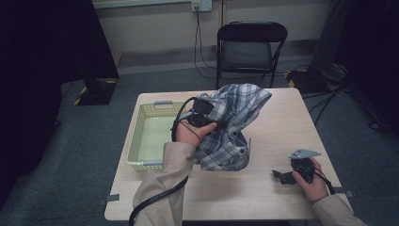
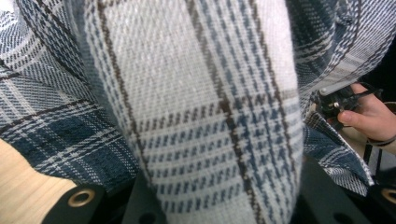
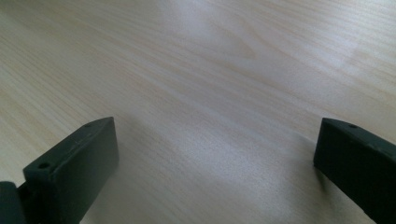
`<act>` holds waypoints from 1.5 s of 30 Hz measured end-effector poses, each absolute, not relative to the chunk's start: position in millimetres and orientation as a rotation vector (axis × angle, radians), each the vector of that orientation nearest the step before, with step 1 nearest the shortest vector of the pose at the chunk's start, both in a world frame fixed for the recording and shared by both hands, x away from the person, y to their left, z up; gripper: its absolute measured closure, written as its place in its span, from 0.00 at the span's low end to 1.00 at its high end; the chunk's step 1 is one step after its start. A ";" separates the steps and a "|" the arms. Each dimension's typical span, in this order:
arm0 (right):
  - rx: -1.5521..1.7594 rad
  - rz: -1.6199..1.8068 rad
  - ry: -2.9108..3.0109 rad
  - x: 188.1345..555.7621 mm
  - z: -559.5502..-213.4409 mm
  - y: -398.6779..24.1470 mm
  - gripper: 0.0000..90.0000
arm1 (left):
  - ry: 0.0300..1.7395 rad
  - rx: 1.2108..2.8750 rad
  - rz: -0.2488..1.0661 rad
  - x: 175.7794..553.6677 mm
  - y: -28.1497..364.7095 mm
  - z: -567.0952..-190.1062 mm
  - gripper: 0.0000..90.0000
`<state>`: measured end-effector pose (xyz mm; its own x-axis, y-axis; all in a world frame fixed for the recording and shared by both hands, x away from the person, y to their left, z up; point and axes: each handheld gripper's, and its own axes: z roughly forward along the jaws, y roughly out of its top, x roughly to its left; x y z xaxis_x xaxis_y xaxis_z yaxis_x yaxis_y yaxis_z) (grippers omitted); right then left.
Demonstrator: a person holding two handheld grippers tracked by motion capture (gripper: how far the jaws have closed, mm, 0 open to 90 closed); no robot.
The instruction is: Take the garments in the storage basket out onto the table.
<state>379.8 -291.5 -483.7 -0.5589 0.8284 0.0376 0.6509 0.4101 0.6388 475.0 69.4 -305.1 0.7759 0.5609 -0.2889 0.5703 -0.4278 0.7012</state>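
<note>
The fingers of the left gripper [image 1: 203, 114] are clamped on a bunch of the plaid shirt [image 1: 229, 127], holding it lifted above the middle of the table [image 1: 277, 136], its lower folds hanging down toward the wood. The right gripper [image 1: 286, 177] rests low near the table's front right, jaws spread wide over bare wood, holding nothing. The yellow basket [image 1: 137, 136] just left of the shirt sits empty, so I'd judge the pick-up done and the drop into the basket yet to come.
</note>
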 end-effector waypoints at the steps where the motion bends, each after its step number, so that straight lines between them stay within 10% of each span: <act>1: 1.288 0.889 2.385 379.8 -483.7 -291.5 0.00 | 0.842 2.122 -0.016 475.2 67.6 -306.9 0.77; 45: 1.289 0.889 2.386 379.8 -483.7 -291.5 0.00 | 0.820 2.288 -0.103 489.0 4.5 -367.4 0.77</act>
<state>379.8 -291.5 -483.7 -0.5594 0.8280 0.0380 0.6511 0.4106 0.6384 489.0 4.5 -367.4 0.7969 0.5303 -0.2894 0.5854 -0.5594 0.5869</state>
